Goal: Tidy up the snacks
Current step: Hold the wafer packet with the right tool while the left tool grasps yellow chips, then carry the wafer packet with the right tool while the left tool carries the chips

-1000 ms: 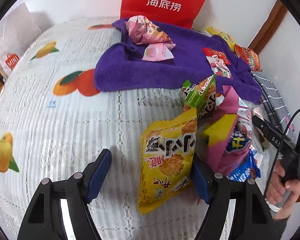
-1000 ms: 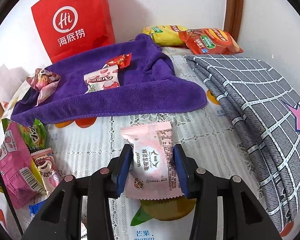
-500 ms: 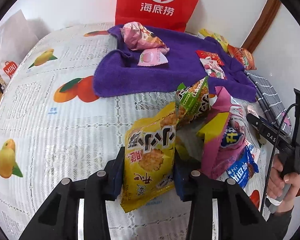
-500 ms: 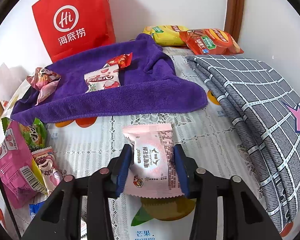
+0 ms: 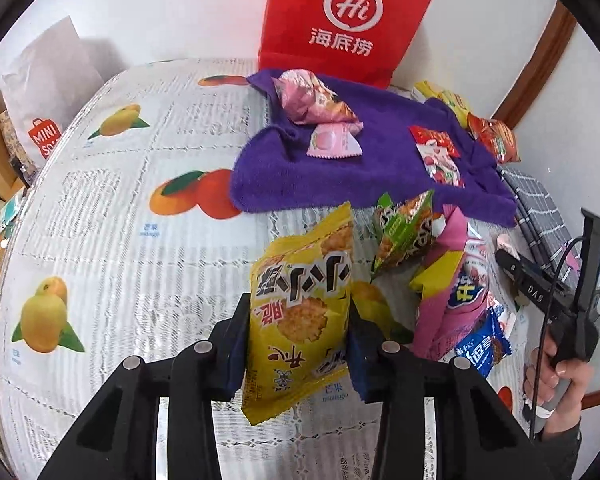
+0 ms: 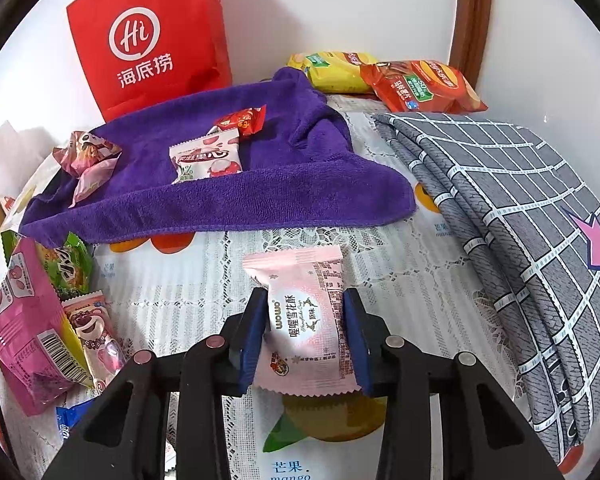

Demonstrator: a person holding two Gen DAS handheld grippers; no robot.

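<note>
Pads of the left gripper point(image 5: 298, 344) squeeze the yellow snack bag point(image 5: 300, 312), lifted off the tablecloth point(image 5: 100, 240), bare to its left. The right gripper point(image 6: 306, 340) is closing on the pink snack packet point(image 6: 304, 320); the purple towel point(image 6: 260, 196) edge lies beyond.

A yellow cracker packet point(image 5: 300, 312) stands tilted, raised off the counter point(image 5: 100, 240), beside a heap of pink, green and blue snack packets point(image 5: 452, 280). A pale pink snack packet point(image 6: 306, 320) lies flat on the counter, near a purple towel point(image 6: 260, 196) bearing four small packets.
</note>
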